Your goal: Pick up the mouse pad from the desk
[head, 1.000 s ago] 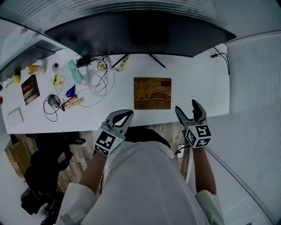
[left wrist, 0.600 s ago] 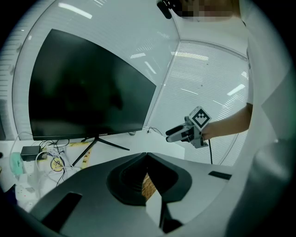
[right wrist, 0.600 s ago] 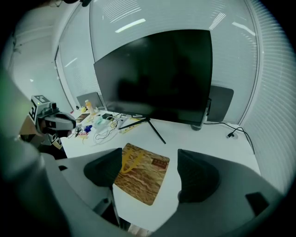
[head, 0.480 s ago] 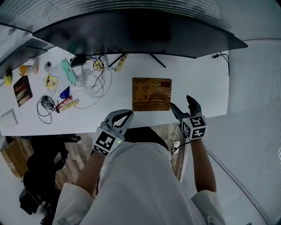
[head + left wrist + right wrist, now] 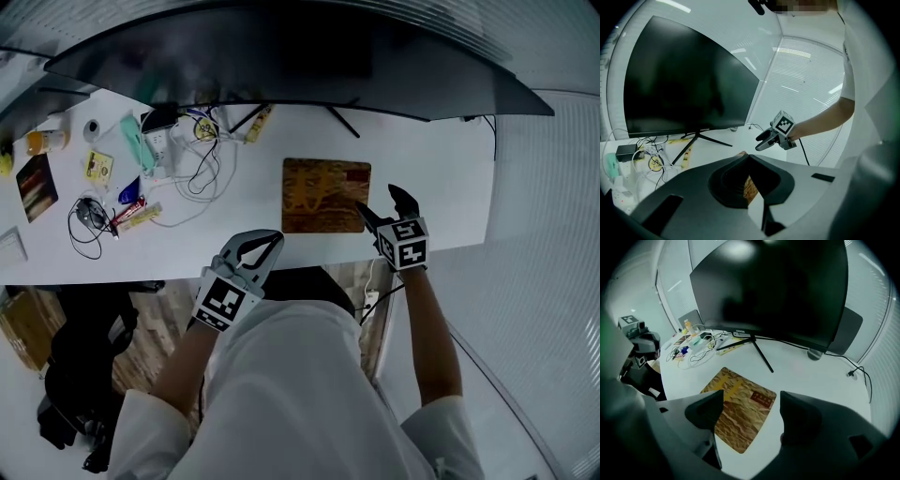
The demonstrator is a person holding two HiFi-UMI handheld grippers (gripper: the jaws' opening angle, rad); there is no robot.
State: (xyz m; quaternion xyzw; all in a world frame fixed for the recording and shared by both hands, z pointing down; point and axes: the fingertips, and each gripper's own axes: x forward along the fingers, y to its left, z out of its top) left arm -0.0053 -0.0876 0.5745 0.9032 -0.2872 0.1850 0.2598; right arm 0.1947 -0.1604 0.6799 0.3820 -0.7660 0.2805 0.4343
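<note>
Tongs (right) point(image 5: 378, 201) advanced to mouse pad point(image 5: 319, 192) edge, jaws apart.

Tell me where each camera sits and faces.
Head view: on the person's head, looking steeply down at the desk; the person's torso shows.
Left gripper view: on the shut left tongs, facing the monitor; the right arm shows.
Right gripper view: on the open right tongs, facing the mouse pad.
Shared: all three show the monitor.
</note>
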